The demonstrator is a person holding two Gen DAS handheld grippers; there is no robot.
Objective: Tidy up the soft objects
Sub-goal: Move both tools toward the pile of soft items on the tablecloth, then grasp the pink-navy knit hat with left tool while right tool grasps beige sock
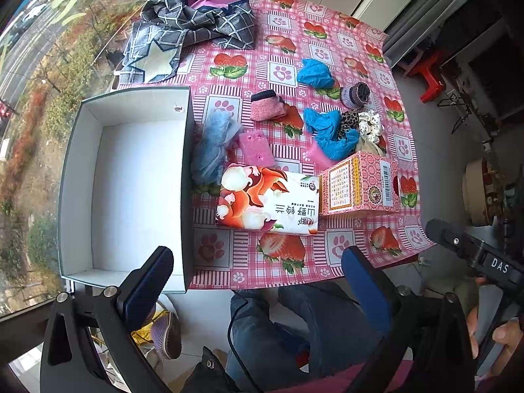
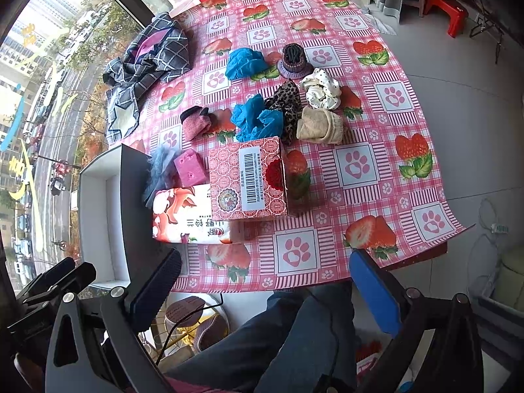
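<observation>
An empty white box (image 1: pixel 131 183) (image 2: pixel 98 216) stands at the table's left edge. Beside it lie a blue mesh puff (image 1: pixel 213 144), a pink sponge (image 1: pixel 255 144) (image 2: pixel 190 167), a floral tissue pack (image 1: pixel 268 203) (image 2: pixel 190 216) and a pink carton (image 1: pixel 360 183) (image 2: pixel 249 180). Farther back are blue gloves (image 1: pixel 330 131) (image 2: pixel 255 121), a pink sock (image 1: pixel 265 106) (image 2: pixel 195 121), scrunchies (image 2: pixel 319 93) and a beige sock (image 2: pixel 321 127). My left gripper (image 1: pixel 258 281) and right gripper (image 2: pixel 265 281) both hang open near the table's front edge, holding nothing.
A plaid cloth (image 1: pixel 193 23) (image 2: pixel 147 62) is heaped at the far left corner. A large window runs along the left side. A person's legs in jeans (image 1: pixel 294 327) are below the table edge. A red stool (image 2: pixel 448 13) stands on the floor at the right.
</observation>
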